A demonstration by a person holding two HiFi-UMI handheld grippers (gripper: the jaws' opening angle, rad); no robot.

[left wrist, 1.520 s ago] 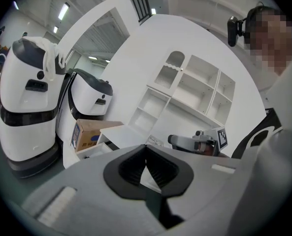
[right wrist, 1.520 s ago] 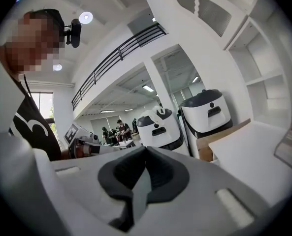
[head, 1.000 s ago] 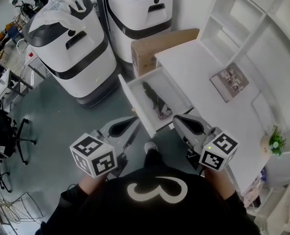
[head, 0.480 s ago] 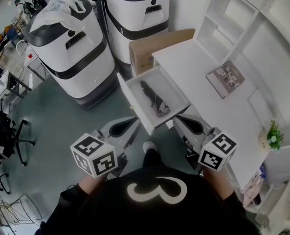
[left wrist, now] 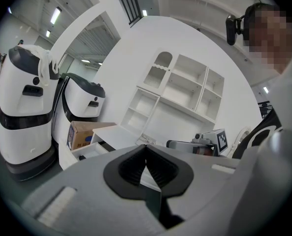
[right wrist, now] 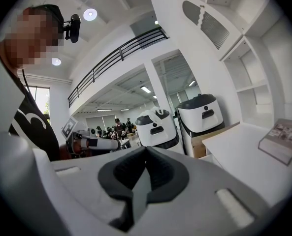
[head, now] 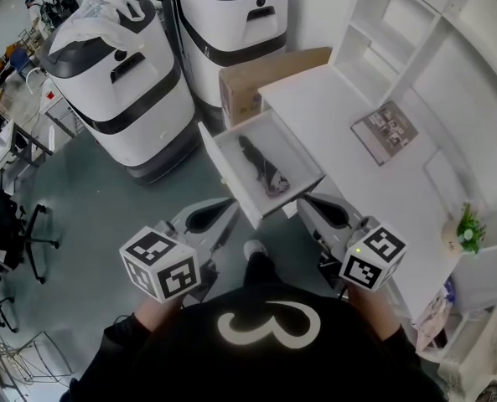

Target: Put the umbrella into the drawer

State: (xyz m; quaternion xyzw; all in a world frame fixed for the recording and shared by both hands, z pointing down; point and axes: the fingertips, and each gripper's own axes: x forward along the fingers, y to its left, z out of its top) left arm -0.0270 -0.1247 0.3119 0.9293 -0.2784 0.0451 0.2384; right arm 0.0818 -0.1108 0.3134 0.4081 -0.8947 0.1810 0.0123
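Grippers sit nearest, at the bottom of the head view: I hold the left gripper (head: 219,224) and the right gripper (head: 308,212) in front of my chest. Each has its jaws pressed together on nothing, and both are aimed roughly level toward the desk. Just above them, at the centre of the frame, the white drawer (head: 230,178) stands pulled out. The dark folded umbrella (head: 258,167) lies lengthwise on its floor, apart from both grippers. I judge the placing step done, since the umbrella is inside and neither gripper is on it. At most, as I read it, the drawer is left to close. That would call for 1 closed gripper to meet the drawer's front panel squarely and push it up and to the right, toward the white desk (head: 340,115). Farther off, a booklet (head: 385,132) rests on the desk and a cardboard box (head: 265,78) sits at its far end. Beyond these, 2 white-and-black machines (head: 118,90) fill the upper left.
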